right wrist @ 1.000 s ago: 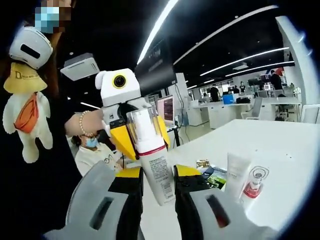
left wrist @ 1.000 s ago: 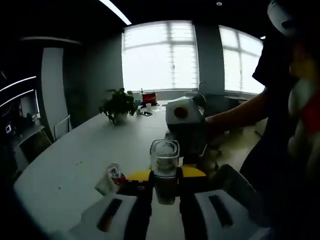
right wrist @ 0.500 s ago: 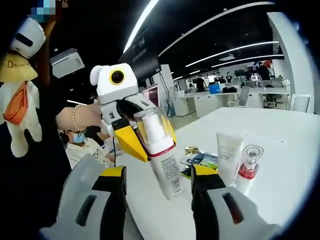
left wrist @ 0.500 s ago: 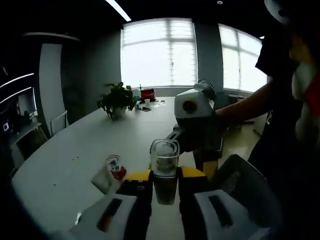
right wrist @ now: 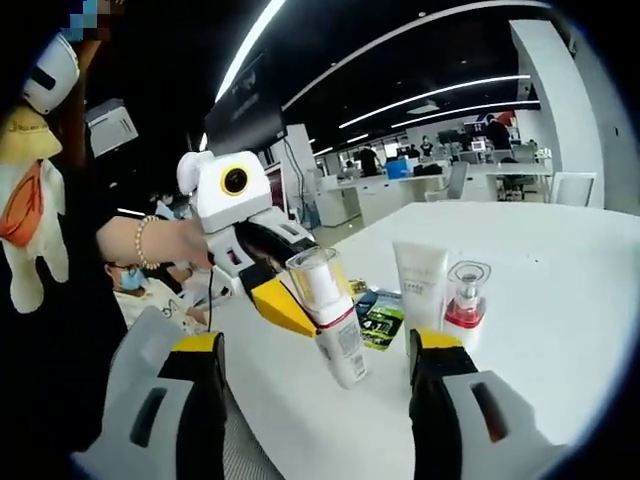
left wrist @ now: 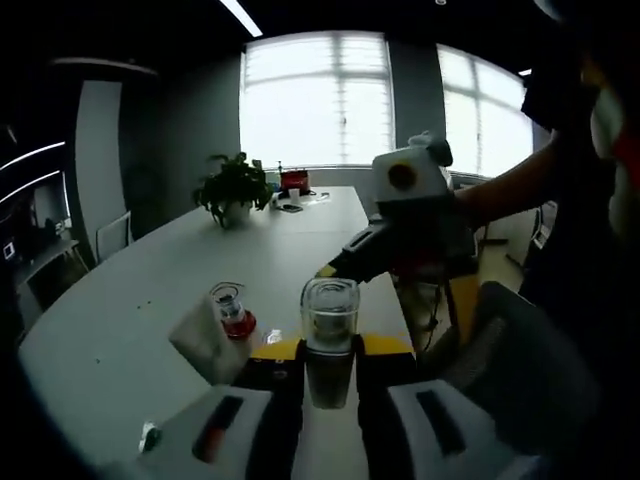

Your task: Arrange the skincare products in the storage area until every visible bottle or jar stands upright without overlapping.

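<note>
Tabletop (right wrist: 560, 290): white; we count one tube (right wrist: 421, 285), one red-collared bottle (right wrist: 464, 303).
Left hand-held gripper (left wrist: 330, 368): we grip one clear-capped bottle (left wrist: 329, 330).
Right hand-held gripper (right wrist: 318, 370): wide apart around it.

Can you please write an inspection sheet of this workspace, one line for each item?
Surface: long white table.
Job's things: clear-capped bottle held tilted above the table; white tube and small red-collared bottle stand upright side by side.
Clutter: flat green packet lying behind the bottle.
Grippers: left gripper shut on the clear-capped bottle; right gripper open, holding nothing.
Cables: nothing seen.
Surroundings: potted plant at the far table end, bright windows, an office with desks behind.
</note>
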`<state>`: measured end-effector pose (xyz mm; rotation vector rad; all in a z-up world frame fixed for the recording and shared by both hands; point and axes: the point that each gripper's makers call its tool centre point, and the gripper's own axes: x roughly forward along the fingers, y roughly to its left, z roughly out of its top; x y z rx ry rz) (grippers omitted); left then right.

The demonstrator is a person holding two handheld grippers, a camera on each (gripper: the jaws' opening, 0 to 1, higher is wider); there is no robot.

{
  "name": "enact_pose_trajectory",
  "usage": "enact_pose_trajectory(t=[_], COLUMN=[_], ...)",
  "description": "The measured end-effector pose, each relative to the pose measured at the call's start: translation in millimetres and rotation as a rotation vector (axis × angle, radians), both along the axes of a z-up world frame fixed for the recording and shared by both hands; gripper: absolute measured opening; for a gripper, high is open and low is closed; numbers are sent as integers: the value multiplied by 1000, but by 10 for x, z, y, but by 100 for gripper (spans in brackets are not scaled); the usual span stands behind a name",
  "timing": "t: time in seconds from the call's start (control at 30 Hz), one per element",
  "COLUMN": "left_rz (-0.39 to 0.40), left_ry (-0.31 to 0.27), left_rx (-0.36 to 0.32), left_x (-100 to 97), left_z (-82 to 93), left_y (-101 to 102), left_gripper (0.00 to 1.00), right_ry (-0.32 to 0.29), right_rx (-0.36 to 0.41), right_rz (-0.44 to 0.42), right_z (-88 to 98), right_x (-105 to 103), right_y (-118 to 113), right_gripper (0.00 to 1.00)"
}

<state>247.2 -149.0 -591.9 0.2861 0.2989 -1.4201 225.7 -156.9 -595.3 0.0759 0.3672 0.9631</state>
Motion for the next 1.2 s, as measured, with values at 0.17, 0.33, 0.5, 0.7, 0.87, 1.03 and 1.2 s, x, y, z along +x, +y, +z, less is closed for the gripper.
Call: enact_pose_trajectory(t=[0.17,0.33,0.5,0.7,0.87,1.03,1.2], left_rz=[13,11,8,10,18,6,6], left_ry=[12,5,15,27,39,24,19], left_rx=[9,26,24,23,13,20,16], left_x=[101,210,235,234,254,266,339], left_z=[-170,-354,-484,-641,-716,-782,-801], left_y=[-9,21,8,-10,-1,-14,-48], left_gripper=[19,18,18,18,18,18,18], right_ry=[29,50,60,74,88,98,98], right_rx=[-22,-18,-12,-14,-14,-14,-5], right_rz=[-40,-87,-101,-130,-142,-151,-162], right_z=[-124,-195,-205,-260,-315,-352,-340], right_x=[3,41,45,59,67,108,142], right_y=[-91,-172,-165,-202,-243,-279,-285], right_gripper=[84,88,87,88,89,89,88])
